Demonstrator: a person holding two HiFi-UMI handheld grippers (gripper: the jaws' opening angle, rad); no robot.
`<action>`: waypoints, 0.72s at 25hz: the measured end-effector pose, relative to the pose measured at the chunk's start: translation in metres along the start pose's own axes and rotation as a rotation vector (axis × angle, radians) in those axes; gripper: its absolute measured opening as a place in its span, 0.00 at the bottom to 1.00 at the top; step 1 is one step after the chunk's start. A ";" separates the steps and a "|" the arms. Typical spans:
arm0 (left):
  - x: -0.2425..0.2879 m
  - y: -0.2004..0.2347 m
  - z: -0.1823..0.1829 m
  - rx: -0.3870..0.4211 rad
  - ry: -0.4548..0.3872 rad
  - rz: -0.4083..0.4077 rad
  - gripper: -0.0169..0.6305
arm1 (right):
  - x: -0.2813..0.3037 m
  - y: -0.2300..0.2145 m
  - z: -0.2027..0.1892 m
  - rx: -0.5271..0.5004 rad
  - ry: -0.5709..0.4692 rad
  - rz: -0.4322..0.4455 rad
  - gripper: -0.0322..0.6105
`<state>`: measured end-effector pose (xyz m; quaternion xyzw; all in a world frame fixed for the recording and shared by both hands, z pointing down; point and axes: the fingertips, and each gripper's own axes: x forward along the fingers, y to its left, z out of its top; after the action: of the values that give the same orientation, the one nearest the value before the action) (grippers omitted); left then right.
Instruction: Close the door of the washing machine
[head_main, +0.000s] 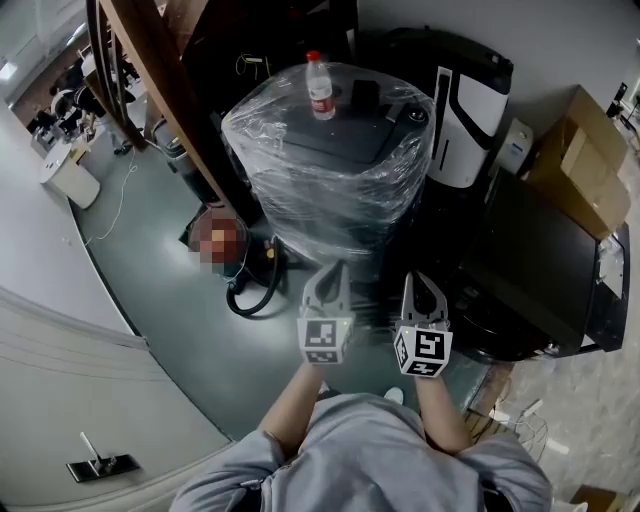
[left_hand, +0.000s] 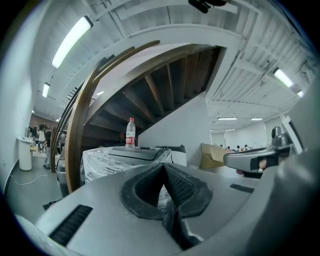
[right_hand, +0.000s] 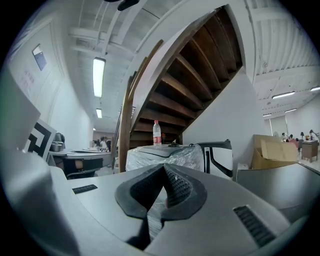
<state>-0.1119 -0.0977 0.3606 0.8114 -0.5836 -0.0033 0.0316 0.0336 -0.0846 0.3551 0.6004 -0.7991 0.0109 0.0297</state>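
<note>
The washing machine (head_main: 330, 170) is a bulky appliance wrapped in clear plastic film, standing straight ahead of me under the staircase. It also shows in the left gripper view (left_hand: 107, 160) and the right gripper view (right_hand: 165, 155). Its dark top shows through the film; I cannot make out a door or how it stands. A water bottle (head_main: 320, 87) with a red cap stands upright on top. My left gripper (head_main: 328, 280) and right gripper (head_main: 420, 288) hang side by side just short of the machine's front, apart from it. Both are shut and hold nothing.
A white and black machine (head_main: 465, 110) stands right of the wrapped appliance. A black cabinet (head_main: 545, 265) and a cardboard box (head_main: 585, 160) fill the right side. A wooden stair rail (head_main: 160, 90) curves down at the left. A dark hose (head_main: 255, 290) lies on the floor.
</note>
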 end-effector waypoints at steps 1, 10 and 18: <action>0.001 0.001 0.001 0.000 -0.003 -0.002 0.02 | 0.001 0.000 -0.001 0.001 0.003 -0.001 0.05; 0.006 0.012 -0.008 0.002 0.011 -0.006 0.02 | 0.014 0.007 -0.014 0.004 0.020 0.017 0.05; 0.015 0.019 -0.014 0.012 -0.002 -0.021 0.02 | 0.023 0.010 -0.045 -0.002 0.086 0.038 0.05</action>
<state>-0.1248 -0.1178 0.3758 0.8178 -0.5749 -0.0008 0.0261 0.0193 -0.1011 0.4011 0.5839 -0.8085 0.0363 0.0644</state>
